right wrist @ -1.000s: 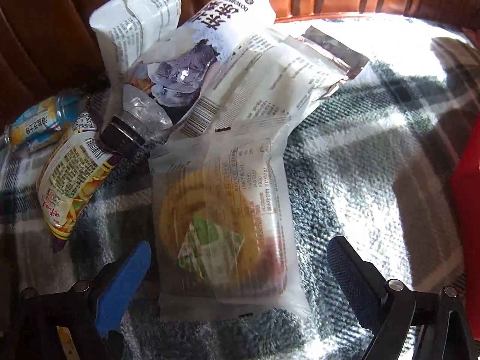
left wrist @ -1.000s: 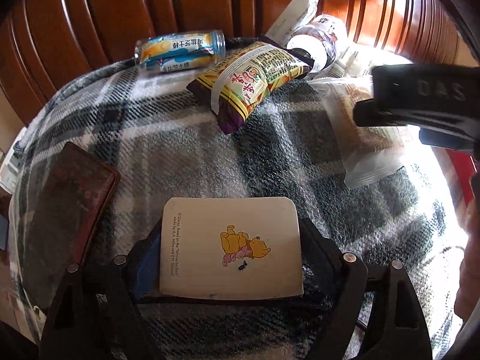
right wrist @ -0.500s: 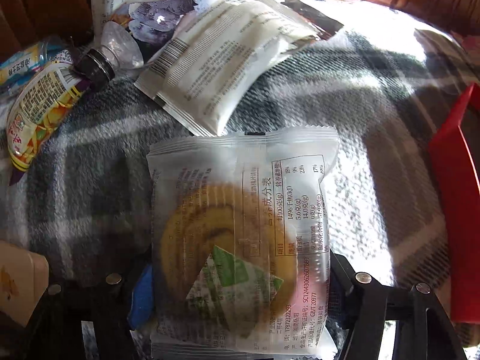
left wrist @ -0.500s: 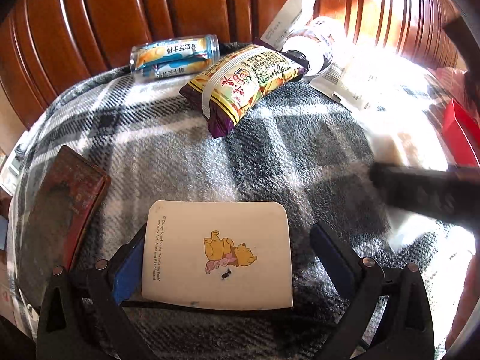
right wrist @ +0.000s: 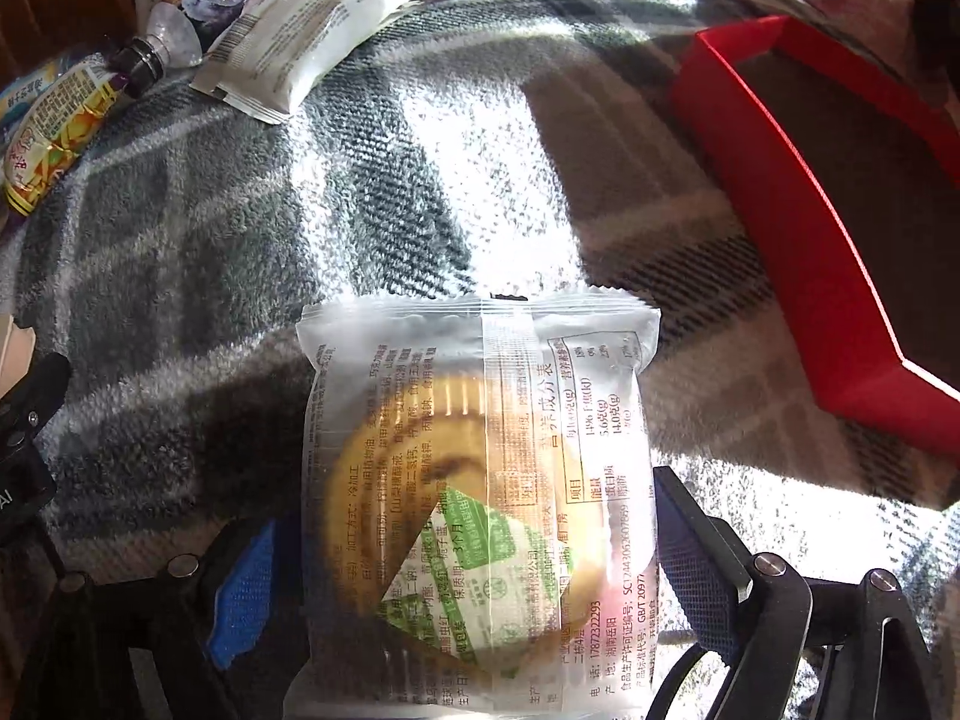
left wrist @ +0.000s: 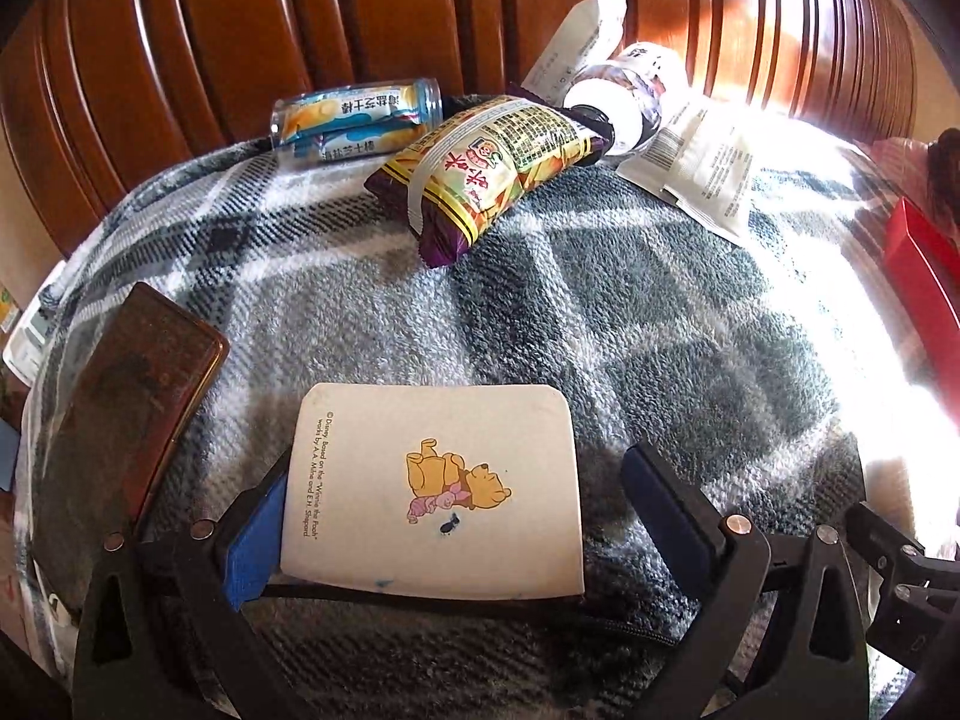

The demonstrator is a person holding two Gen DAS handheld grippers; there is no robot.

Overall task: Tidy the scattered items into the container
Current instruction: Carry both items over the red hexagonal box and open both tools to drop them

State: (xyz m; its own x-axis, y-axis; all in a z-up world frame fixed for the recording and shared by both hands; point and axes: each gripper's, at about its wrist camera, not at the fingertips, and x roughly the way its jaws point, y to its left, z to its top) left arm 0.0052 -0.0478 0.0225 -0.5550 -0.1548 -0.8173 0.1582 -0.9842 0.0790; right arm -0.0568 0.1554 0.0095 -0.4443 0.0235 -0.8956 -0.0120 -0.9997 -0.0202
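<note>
My right gripper [right wrist: 468, 546] is shut on a clear packet with a round cake [right wrist: 480, 480] and holds it above the plaid blanket. The red tray [right wrist: 804, 222] lies to its right; it also shows at the right edge of the left wrist view [left wrist: 918, 276]. My left gripper [left wrist: 444, 516] has its jaws wide apart around a cream Winnie-the-Pooh card [left wrist: 432, 486]; the left pad touches the card's edge, the right pad stands clear. A yellow-purple snack bag [left wrist: 486, 168], a can [left wrist: 354, 120], a bottle [left wrist: 624, 102] and a white packet [left wrist: 702, 168] lie at the back.
A dark red-brown case [left wrist: 120, 396] lies on the blanket left of the card. A wooden slatted backrest [left wrist: 360, 18] rises behind the items. The plaid blanket [left wrist: 600, 312] covers the seat. The same snack bag [right wrist: 54, 132] and white packet [right wrist: 300, 36] show in the right wrist view.
My right gripper closed on the cake packet, lifted it and carried it right toward the red tray. It left the left wrist view. The left gripper stayed around the card.
</note>
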